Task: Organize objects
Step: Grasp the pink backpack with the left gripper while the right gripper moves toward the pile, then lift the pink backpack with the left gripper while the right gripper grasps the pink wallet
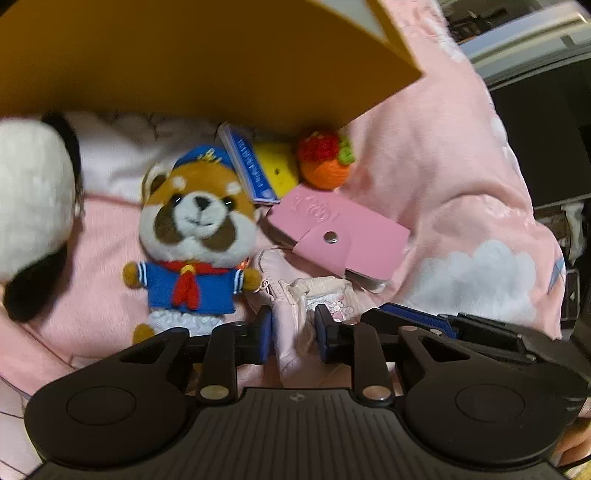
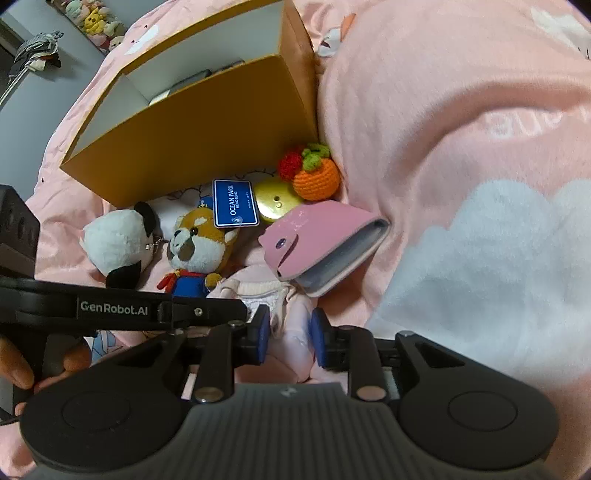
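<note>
A pale pink doll garment (image 1: 291, 325) (image 2: 291, 325) lies on the pink bedding. My left gripper (image 1: 293, 332) and my right gripper (image 2: 288, 334) are each shut on it, side by side. Beyond lie a red panda plush in a blue sailor suit (image 1: 195, 236) (image 2: 199, 247), a panda plush (image 1: 33, 206) (image 2: 114, 240), a pink card holder (image 1: 340, 229) (image 2: 325, 247), a blue Ocean Park tag (image 1: 251, 170) (image 2: 234, 203), a yellow disc (image 1: 277, 166) (image 2: 277, 199) and a crocheted orange with strawberry (image 1: 325, 158) (image 2: 314, 173). An open orange box (image 1: 207, 62) (image 2: 192, 122) stands behind them.
The pink blanket (image 1: 443, 177) (image 2: 461, 147) rises in a high fold on the right. The box holds some flat items (image 2: 192, 81). Plush toys (image 2: 96, 22) line a far wall. Dark furniture (image 1: 543, 129) stands beyond the bed.
</note>
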Tool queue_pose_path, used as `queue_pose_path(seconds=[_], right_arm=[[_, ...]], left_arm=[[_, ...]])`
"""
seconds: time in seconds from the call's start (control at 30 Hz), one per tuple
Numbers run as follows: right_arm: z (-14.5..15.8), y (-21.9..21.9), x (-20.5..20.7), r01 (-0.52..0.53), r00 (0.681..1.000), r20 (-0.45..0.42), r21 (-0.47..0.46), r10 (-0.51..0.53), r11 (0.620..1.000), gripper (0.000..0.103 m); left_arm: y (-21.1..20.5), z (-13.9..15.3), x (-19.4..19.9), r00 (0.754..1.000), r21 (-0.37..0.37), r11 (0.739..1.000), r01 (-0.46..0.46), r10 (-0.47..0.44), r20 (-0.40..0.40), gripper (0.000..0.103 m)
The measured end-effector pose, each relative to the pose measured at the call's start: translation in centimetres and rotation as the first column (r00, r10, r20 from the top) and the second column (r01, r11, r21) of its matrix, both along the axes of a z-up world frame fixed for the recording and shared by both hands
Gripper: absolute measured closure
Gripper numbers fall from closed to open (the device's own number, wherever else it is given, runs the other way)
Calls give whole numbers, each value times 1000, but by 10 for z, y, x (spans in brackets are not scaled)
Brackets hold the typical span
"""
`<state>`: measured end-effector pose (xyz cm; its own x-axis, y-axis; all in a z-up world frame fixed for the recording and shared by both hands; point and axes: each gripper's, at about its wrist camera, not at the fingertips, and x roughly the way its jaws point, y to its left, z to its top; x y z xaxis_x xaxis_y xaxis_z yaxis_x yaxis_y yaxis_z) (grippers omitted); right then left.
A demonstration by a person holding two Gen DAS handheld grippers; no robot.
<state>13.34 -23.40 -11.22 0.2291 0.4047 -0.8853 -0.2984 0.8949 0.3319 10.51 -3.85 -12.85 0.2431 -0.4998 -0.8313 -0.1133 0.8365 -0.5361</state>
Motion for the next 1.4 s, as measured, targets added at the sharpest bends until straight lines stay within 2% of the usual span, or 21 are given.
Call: queue_pose_path(seconds=[0.13, 0.23, 0.47, 0.6, 0.67, 0.8, 0.93, 1.07, 1.2, 1.4], right_arm=[[6, 2, -2, -9, 1000, 3, 11, 9, 1000, 76], [11, 3, -2, -12, 1000, 2, 34, 12, 999, 77], [34, 19, -6, -70, 996, 58, 79, 66, 994, 77], [49, 25, -4, -104, 989, 119, 87, 93, 991, 75], [53, 28, -2, -112, 983, 152, 79, 99, 991, 67], [51, 35, 7, -121, 978, 174, 45, 111, 992, 66], [36, 41, 18, -126, 972, 192, -60, 136, 990, 66], [14, 47, 35, -159, 959, 196, -221, 203, 962, 65], [-6, 49, 55, -217, 952, 147, -298, 269, 930, 60], [-30, 46, 76, -270, 958, 24, -262, 286, 926, 59]], left_arm=[[-6, 22, -10, 994, 72, 997, 25, -32, 104, 85], [-8, 42, -21, 980, 123, 992, 35, -58, 192, 86], [-10, 86, -43, 909, 277, 961, 19, -132, 395, 87], [0, 97, -44, 883, 275, 961, -30, -104, 457, 87], [7, 98, -42, 883, 263, 963, -54, -77, 463, 87], [22, 92, -35, 887, 257, 961, -105, -26, 461, 87], [39, 81, -27, 898, 245, 959, -141, 20, 439, 87], [51, 65, -22, 924, 209, 966, -152, 64, 377, 87], [56, 53, -20, 939, 166, 975, -145, 83, 334, 87], [59, 44, -18, 950, 146, 980, -137, 88, 300, 86]])
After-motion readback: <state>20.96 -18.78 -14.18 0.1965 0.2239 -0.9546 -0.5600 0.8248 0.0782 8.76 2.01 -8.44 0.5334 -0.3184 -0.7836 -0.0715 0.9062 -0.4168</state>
